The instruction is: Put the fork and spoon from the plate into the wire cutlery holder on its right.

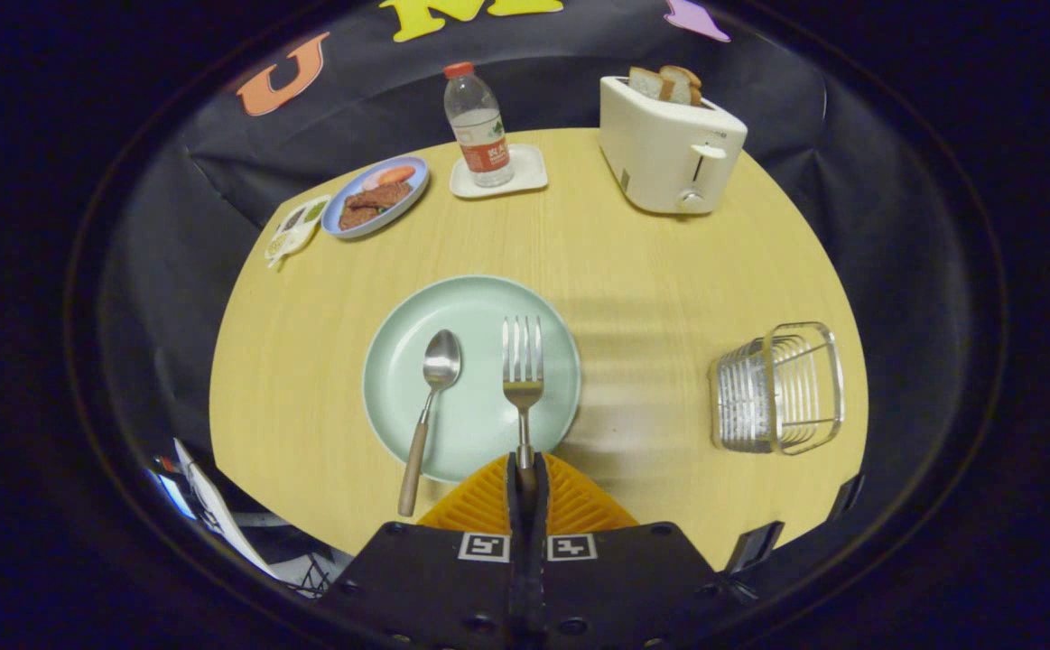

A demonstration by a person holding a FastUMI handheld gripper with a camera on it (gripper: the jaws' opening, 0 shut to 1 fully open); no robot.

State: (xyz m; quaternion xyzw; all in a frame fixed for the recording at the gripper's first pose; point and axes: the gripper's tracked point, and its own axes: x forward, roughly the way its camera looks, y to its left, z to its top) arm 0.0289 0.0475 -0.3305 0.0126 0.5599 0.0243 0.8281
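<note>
Steel fork (523,375), tines pointing away, handle clamped in gripper (525,474) jaws.

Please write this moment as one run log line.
gripper: shut on fork handle | spoon: on plate | holder: right of plate, no cutlery inside

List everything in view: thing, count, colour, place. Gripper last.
table: 1, light wood, under everything
plate: 1, pale green, just ahead of the fingers
spoon: 1, silver with wooden handle, on plate
fork: 1, silver, on plate, handle between the fingers
wire cutlery holder: 1, silver, right of plate
toaster: 1, cream, far right, bread in it
water bottle: 1, clear, red cap, on white coaster
food plate: 1, blue, far left
gripper: 1, shut on fork handle
</note>
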